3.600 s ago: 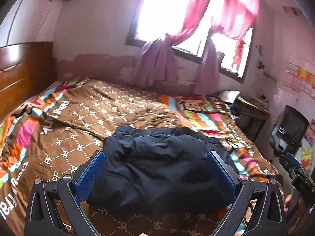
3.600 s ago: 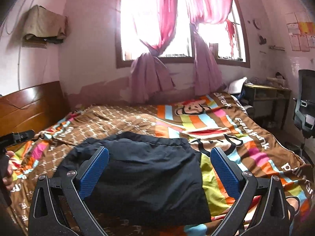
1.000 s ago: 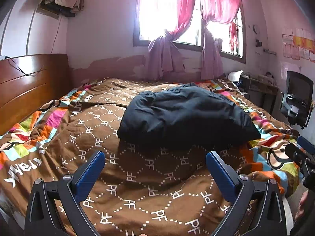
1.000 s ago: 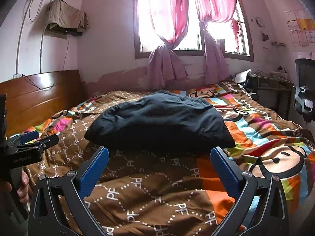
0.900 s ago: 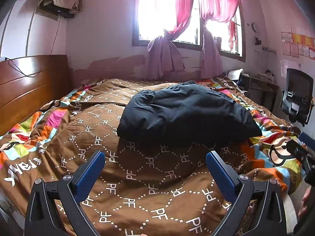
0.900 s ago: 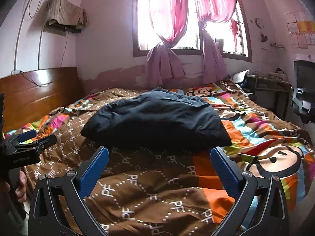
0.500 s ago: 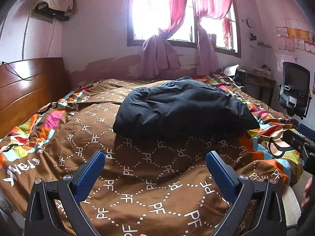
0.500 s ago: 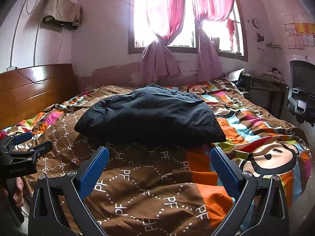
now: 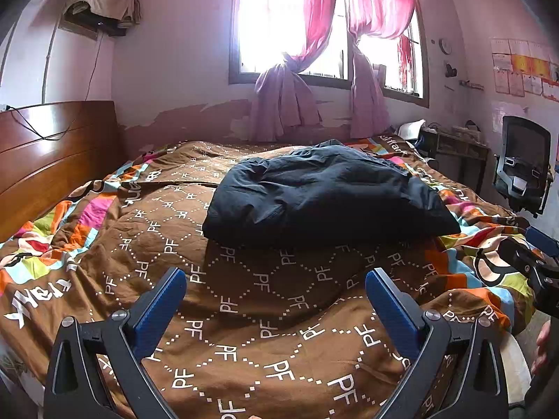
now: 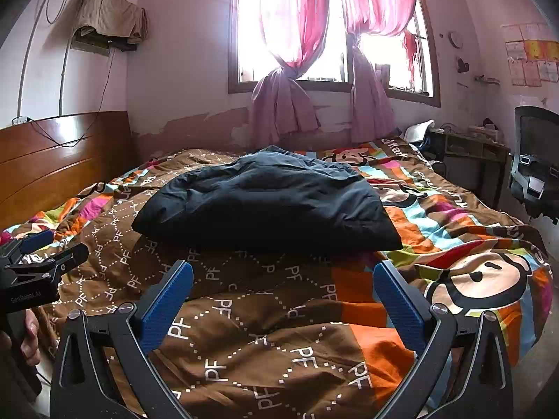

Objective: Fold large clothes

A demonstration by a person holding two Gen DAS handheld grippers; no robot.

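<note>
Dark jacket [image 9: 325, 195], or a similar padded garment, lies bundled in a compact mound in the middle of the bed [image 9: 265, 314], on a brown patterned quilt [image 10: 279, 331], with both grippers held back near the bed's near edge and well apart from it. The left gripper [image 9: 276, 296] stands wide, its blue pads spread and nothing between them; the right gripper [image 10: 283, 289] is equally spread and empty. In both wrist views the garment sits straight ahead and farther up the bed, beyond the fingertips, with a stretch of bare quilt between.

Its long axis runs across the views, side to side, parallel to the near edge of the bed. From the left wrist the bundle lies slightly right of centre; from the right wrist it lies slightly left of centre, so it sits roughly between the two hands, neither plainly nearer. The left gripper [image 10: 38, 265] shows at the left edge of the right wrist view, and the right gripper [image 9: 534, 262] at the right edge of the left wrist view, placing the pair side by side.

The garment already looks folded into a tidy block, so the task seems near its end or finished. Any further tidying would call for a forward reach by both hands to the bundle's two short ends.

A wooden headboard [image 9: 52, 153] stands to the left, and pink curtains [image 10: 286, 35] hang at the window behind.
</note>
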